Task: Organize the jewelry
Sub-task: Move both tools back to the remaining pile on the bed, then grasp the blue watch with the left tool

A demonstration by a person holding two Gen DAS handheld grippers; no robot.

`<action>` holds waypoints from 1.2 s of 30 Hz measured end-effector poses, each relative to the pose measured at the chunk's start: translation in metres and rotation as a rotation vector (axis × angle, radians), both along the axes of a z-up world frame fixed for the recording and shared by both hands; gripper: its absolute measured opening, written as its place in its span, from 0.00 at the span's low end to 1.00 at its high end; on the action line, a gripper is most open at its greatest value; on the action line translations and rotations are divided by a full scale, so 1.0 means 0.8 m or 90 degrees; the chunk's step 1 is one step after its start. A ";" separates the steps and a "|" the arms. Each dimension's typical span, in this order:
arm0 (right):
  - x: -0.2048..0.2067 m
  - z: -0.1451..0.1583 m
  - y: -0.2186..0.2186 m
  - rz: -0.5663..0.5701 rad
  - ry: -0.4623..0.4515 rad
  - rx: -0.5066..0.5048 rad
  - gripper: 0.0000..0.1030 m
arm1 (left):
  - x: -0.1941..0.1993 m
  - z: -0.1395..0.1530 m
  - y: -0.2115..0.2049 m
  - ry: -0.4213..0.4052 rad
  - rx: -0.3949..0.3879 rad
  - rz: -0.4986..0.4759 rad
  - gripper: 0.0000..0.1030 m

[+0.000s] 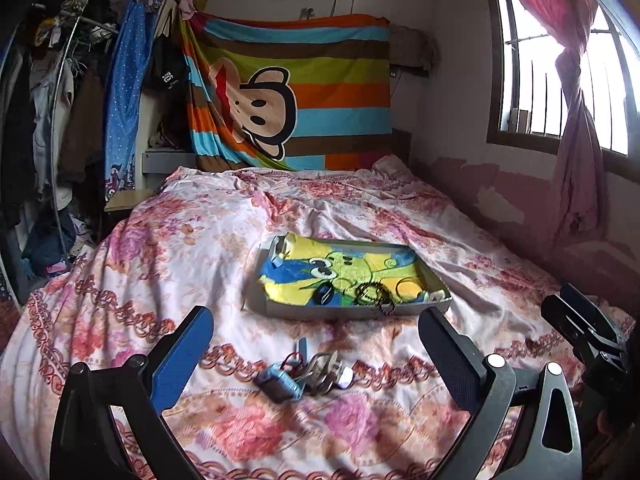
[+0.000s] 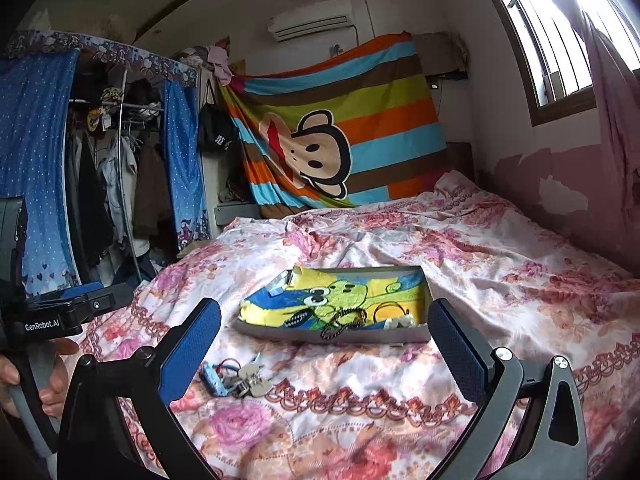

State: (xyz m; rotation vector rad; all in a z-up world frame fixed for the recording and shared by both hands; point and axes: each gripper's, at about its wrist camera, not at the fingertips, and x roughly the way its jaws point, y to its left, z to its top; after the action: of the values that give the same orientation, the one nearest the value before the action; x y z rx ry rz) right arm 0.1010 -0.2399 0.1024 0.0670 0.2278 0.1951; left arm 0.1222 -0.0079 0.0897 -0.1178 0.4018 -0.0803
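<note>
A shallow grey tray (image 1: pixel 332 312) lies on the bed's flowered cover (image 1: pixel 168 240), lined with a yellow, blue and green cartoon towel (image 1: pixel 344 270). The jewelry sits at the tray's near end: a dark beaded bracelet (image 1: pixel 370 292) with a short beaded strand (image 1: pixel 387 309) hanging over the near rim, a thin dark ring-shaped bangle (image 1: pixel 408 286) just beside it, an oval dark piece (image 1: pixel 323 294) on the other side, and something pale (image 1: pixel 434 294) in the near corner (too small to name).

Nearer than the tray, well apart from it on the cover, lies a bunch of keys (image 1: pixel 316 372) with a small blue padlock (image 1: pixel 276 384) and a red loop.

The left claw (image 1: pixel 316 364) hangs over the keys with its jaws spread wide and nothing between its pads — released, touching nothing. The right claw (image 2: pixel 326 354) is likewise fully spread and empty, with the tray's near rim showing between its fingers. A hand (image 2: pixel 52 376) grips the left tool's handle at the edge of the right view.

Behind the tray, at the head of the bed, hangs a striped sheet with a cartoon monkey (image 1: pixel 260 108).
</note>
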 end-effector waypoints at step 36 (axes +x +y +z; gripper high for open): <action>0.136 -0.142 0.031 0.119 0.297 -0.081 0.99 | 0.088 -0.138 0.065 0.242 0.008 -0.104 1.00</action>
State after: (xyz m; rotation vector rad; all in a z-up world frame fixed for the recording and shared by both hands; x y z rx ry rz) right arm 0.2102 -0.2152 -0.0110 -0.0371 0.7115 0.3498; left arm 0.1924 0.0443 -0.0207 -0.0880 0.7911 -0.2180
